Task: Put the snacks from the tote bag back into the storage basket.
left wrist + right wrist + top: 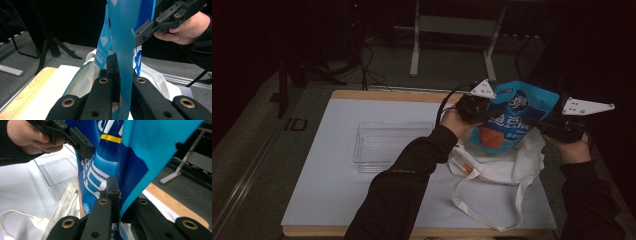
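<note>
High view shows the blue snack bag (512,117) held in the air above the white tote bag (497,172), left gripper (479,111) and right gripper (548,125) each clamped on one side edge, so it hangs flat and does not twist.

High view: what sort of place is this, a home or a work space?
Probably a lab or recording workspace, not a home. A white work board lies on a wooden table, a metal stand rises behind it on grey carpet, and black cables trail over the dim floor.
</note>
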Motion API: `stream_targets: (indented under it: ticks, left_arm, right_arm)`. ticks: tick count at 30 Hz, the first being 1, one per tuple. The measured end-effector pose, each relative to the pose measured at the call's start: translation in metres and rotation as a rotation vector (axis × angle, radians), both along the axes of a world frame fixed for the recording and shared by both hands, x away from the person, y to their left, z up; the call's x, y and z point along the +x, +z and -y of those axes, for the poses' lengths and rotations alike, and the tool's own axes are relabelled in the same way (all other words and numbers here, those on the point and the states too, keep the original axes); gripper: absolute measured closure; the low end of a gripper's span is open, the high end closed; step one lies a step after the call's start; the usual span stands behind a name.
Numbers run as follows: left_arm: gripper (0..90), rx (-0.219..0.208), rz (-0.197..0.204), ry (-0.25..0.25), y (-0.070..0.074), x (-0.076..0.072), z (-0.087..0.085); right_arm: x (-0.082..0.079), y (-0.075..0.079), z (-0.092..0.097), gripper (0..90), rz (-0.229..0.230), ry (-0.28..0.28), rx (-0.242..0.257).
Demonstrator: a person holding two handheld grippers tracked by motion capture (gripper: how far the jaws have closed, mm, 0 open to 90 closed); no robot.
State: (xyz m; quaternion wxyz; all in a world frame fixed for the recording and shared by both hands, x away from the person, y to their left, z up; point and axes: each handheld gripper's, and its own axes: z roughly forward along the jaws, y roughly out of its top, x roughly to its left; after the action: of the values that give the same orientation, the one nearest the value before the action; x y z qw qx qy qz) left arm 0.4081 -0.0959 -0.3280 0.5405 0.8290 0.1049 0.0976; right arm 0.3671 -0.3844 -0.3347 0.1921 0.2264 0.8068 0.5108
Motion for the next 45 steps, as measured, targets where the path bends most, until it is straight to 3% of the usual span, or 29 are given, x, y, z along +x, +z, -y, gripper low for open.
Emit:
stream_targets:
  ticks: [7, 12, 20, 27, 45]
  left_arm:
    - [90.0, -0.012, 0.012, 0.011, 0.018, -0.007, -0.017]
    - [90.0, -0.03, 0.004, 0.024, 0.023, -0.011, -0.03]
    - [90.0, -0.019, 0.007, 0.026, 0.031, -0.018, -0.058]
    - [90.0, -0.028, -0.01, 0.028, 0.035, -0.02, -0.087]
    - [90.0, -0.028, -0.007, 0.068, 0.036, -0.029, -0.155]
  right_arm:
    - [-0.003, 0.018, -0.012, 89.0, 0.019, 0.034, 0.013]
    - [-0.002, 0.026, -0.023, 89.1, 0.025, 0.051, 0.021]
    - [0.0, 0.033, -0.046, 89.1, 0.03, 0.107, 0.021]
    - [0.003, 0.039, -0.071, 89.1, 0.029, 0.155, 0.016]
    - [0.016, 0.041, -0.137, 89.0, 0.024, 0.256, 0.016]
